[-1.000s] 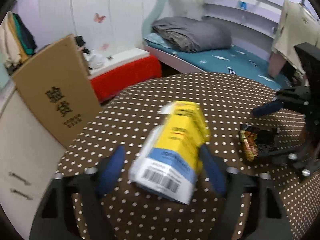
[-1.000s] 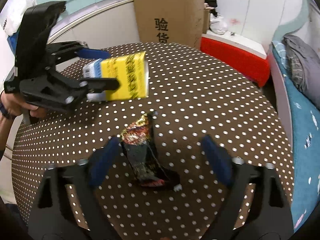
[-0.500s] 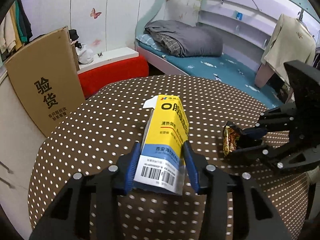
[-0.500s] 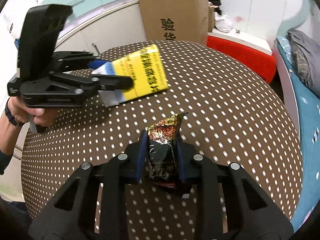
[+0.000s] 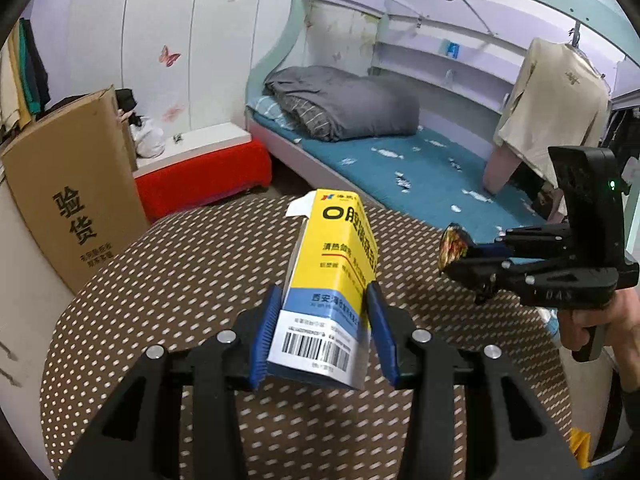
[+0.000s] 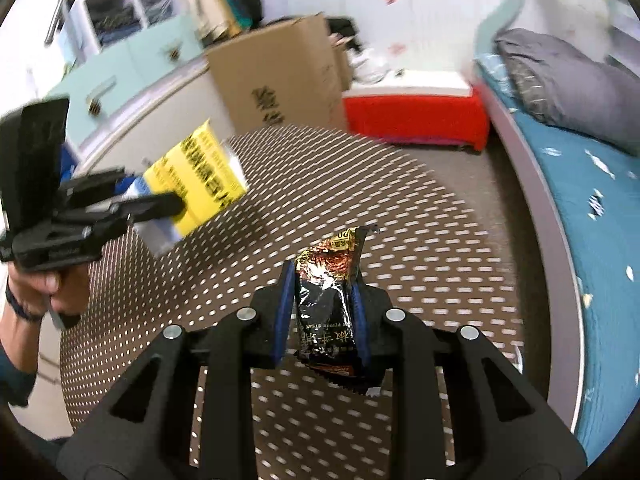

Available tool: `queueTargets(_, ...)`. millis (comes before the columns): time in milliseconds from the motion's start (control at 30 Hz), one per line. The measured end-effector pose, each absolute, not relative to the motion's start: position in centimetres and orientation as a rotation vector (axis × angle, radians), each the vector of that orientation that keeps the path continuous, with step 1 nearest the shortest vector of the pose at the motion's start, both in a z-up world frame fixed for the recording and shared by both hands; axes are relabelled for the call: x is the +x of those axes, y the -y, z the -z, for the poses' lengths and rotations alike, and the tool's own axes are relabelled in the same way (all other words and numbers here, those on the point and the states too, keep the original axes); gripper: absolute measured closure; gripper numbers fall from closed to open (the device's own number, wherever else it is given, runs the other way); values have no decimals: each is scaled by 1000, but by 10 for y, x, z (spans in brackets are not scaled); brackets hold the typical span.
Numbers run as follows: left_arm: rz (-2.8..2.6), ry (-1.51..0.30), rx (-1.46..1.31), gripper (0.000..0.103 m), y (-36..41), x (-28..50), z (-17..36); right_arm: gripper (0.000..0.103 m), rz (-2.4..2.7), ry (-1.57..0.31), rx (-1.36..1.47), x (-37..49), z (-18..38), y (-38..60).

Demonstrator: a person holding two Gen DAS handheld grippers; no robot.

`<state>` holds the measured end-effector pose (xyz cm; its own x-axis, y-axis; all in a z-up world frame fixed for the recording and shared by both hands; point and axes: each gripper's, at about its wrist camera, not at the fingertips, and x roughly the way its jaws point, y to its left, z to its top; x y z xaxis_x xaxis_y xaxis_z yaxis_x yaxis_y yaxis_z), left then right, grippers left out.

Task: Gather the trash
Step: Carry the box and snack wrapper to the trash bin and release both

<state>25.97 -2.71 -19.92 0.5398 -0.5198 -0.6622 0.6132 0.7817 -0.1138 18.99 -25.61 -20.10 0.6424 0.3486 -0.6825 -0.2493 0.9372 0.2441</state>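
Two tools | left [image 5: 325, 334] grips carton [image 5: 334, 280] | right [image 6: 320, 314] grips wrapper [image 6: 330, 300] (lower edge hidden)

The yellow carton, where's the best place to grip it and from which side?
Grip the carton at its barcode end, across the two flat side faces, coming in along its length. That is how the left tongs hold it now: the parallel sides give the pads full contact, and the torn-open top stays free.

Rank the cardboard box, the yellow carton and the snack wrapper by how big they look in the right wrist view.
1. cardboard box
2. yellow carton and snack wrapper look about alike; the wrapper sits far nearer the camera, so I won't rank them.
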Motion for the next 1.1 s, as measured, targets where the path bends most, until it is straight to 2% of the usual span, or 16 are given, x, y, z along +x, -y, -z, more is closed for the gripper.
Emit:
queueTargets(300,745,-712,141,60,95,248,171,77,-162,-683,212,169,169,346)
queueTargets(567,827,-702,158,60,171,240,157,77,0,-646,305,152,167,427)
queueTargets(833,908,-721,184,60,245,232,158,77,115,-642,419,134,187,494)
queueTargets(1100,927,-868,163,60,312,249,193,77,164,-695,525,148,228,528)
